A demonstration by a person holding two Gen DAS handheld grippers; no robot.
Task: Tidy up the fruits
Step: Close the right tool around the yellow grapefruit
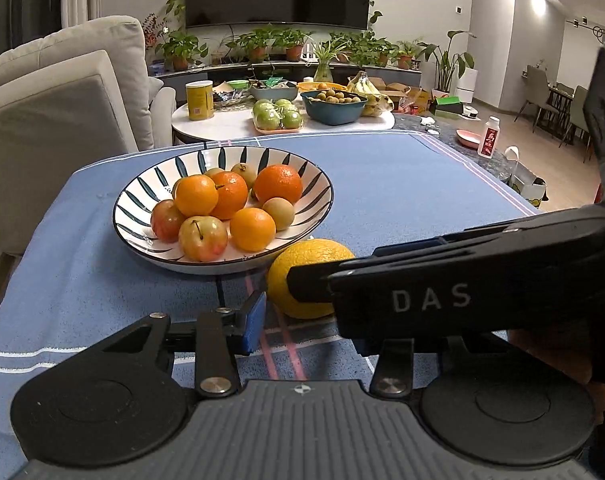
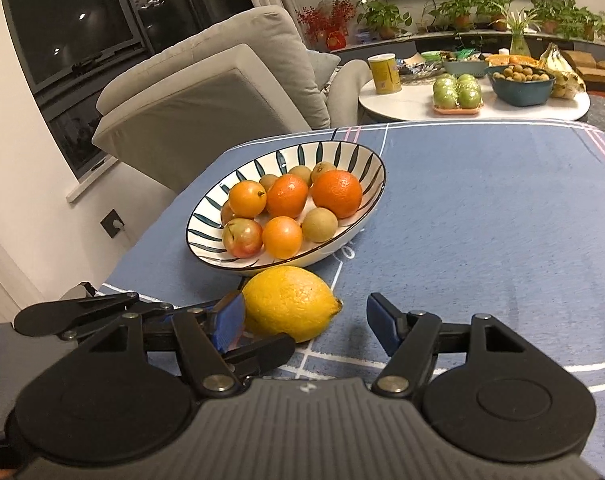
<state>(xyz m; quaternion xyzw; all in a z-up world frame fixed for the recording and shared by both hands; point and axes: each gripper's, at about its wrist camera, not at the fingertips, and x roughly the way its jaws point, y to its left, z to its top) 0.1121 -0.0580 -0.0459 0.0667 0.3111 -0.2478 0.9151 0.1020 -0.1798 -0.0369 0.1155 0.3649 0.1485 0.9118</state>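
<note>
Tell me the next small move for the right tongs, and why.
Probably close the right tongs on the lemon. It lies on the blue cloth between their open pads, outside the striped bowl that holds the other fruit, so a grip seems needed before lifting it in.

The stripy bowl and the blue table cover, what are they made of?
The stripy bowl looks like glazed ceramic: shiny white with painted dark streaks and a thin dark rim. The blue table cover looks like woven cloth: matte, slightly fuzzy, with stitched-looking lines.
</note>
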